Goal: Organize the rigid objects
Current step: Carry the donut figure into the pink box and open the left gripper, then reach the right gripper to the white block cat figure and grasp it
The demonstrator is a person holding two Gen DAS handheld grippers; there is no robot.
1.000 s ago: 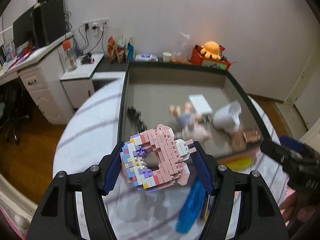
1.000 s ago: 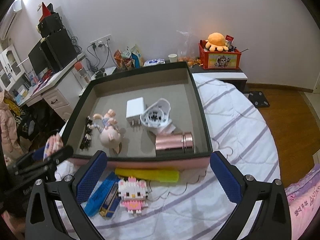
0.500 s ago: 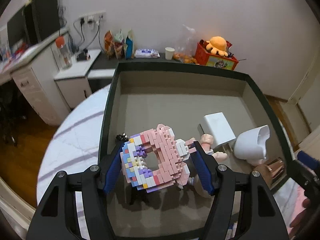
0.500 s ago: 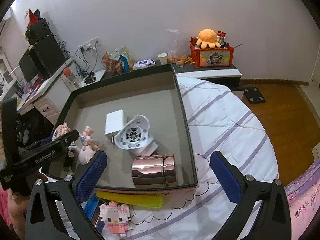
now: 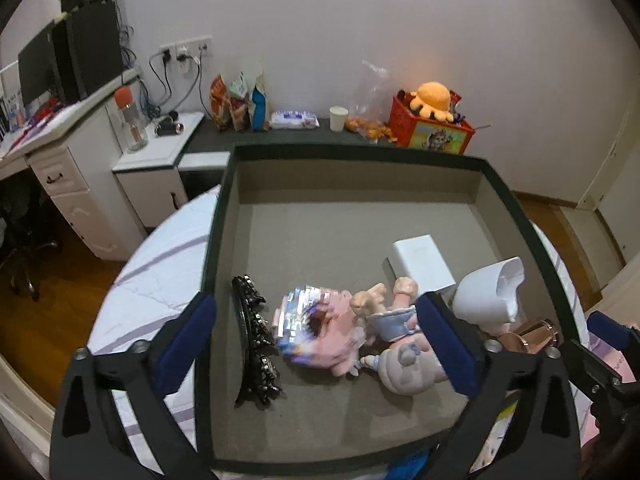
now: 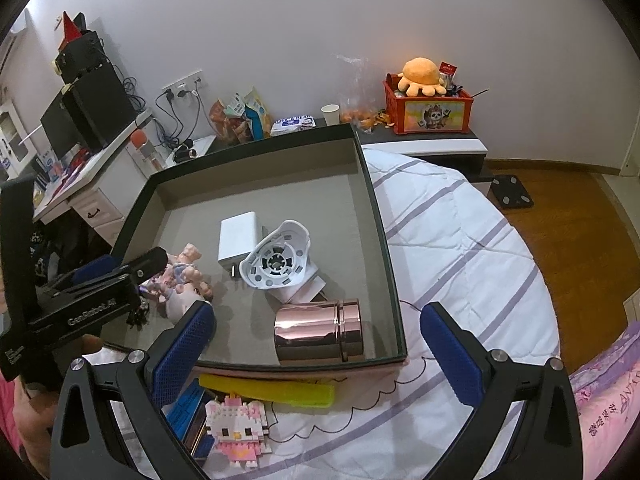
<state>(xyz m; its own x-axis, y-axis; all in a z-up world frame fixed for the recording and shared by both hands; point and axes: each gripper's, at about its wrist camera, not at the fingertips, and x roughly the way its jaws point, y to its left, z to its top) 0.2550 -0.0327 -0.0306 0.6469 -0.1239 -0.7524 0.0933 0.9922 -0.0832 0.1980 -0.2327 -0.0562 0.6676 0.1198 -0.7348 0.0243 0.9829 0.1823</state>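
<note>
Your left tongs (image 5: 316,344) have just sprung wide, dropping the brick donut (image 5: 316,330) into the box (image 5: 352,156); right tongs (image 6: 316,344) idle open.

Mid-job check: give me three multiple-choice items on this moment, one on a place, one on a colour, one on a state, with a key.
1. Where is the blurred pink brick donut?
A. In the left gripper's pads
B. Over the box floor, between black hair clip and doll
C. On the quilt

2. What colour is the flat piece outside the box's near wall?
A. Yellow
B. Red
C. White

3. How does the left gripper stand?
A. Shut on the doll
B. Open, empty
C. Shut on the donut

Key: 1 B, it lies clear of both pads; 2 A, right wrist view shows yellow; 3 B, the jaws have just opened, touching nothing.
</note>
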